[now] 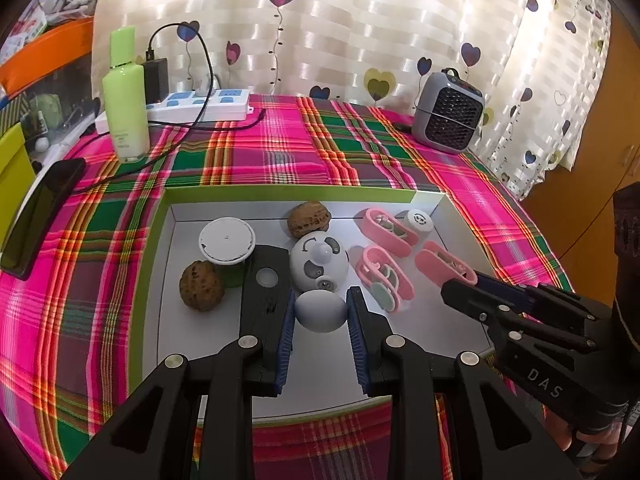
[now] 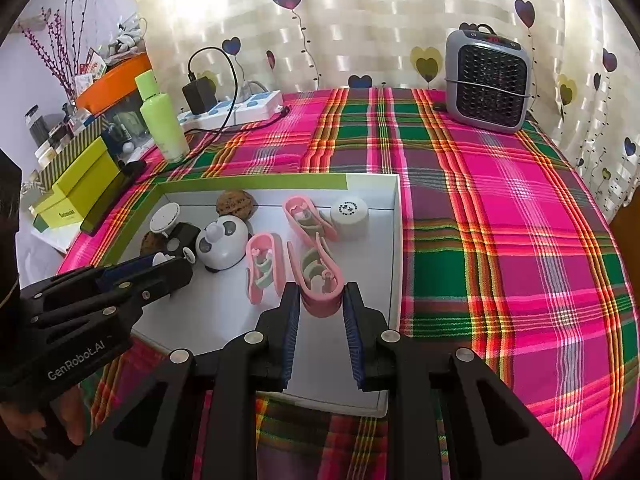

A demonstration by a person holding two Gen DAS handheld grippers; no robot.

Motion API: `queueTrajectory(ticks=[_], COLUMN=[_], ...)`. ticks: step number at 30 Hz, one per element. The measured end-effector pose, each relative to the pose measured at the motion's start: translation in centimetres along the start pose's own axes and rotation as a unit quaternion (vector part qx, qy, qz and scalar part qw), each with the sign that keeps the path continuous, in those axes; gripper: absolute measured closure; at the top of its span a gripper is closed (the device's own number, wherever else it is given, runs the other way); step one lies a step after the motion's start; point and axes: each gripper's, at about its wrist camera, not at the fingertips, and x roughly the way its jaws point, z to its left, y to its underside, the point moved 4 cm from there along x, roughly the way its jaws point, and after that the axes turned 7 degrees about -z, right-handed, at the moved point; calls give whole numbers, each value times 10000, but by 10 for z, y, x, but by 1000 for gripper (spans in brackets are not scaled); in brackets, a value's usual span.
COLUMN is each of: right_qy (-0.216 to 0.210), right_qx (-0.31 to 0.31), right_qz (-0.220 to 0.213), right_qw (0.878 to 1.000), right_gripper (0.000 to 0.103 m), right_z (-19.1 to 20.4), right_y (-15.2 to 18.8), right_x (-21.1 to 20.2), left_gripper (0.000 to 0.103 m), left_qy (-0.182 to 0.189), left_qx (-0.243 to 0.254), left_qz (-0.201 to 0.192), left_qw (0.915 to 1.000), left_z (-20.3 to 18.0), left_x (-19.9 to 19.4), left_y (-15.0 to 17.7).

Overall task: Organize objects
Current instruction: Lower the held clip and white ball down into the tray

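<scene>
A white tray with a green rim lies on the plaid tablecloth. My left gripper is shut on a pale egg-shaped object low over the tray floor. My right gripper is shut on the end of a pink clip at the tray's right side. Inside the tray lie two more pink clips, a panda ball toy, two walnuts, a white round lid, a small white cup and a black block.
A green bottle, a power strip with a charger and a dark phone sit at the back left. A grey heater stands at the back right. Yellow-green boxes sit beyond the left table edge. Curtains hang behind.
</scene>
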Motion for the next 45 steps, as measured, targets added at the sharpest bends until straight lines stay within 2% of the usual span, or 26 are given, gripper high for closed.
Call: queueTrajectory(ticks=[12,40,42,45], right_qy=[17,67,78,83], right_qx=[-71,-273,-282,-280], right_qz=[55,114,120,137], right_qw=[10000,9995,9995,9995], right_gripper=[80,80,80,80], right_z=[-2,2,2,3], right_y=[0,-2,-2,-2], right_x=[4,9,9,11], left_gripper=[79,78,77,66], left_qy=[61,-49,-48,-16], left_qx=[106,116,116,137], left_qz=[105,292,294,291], left_qw=[9999,9995,9995,9995], left_z=[-11,-8,-8,-10], left_x=[10,23,24,24], left_y=[4,9,9,9])
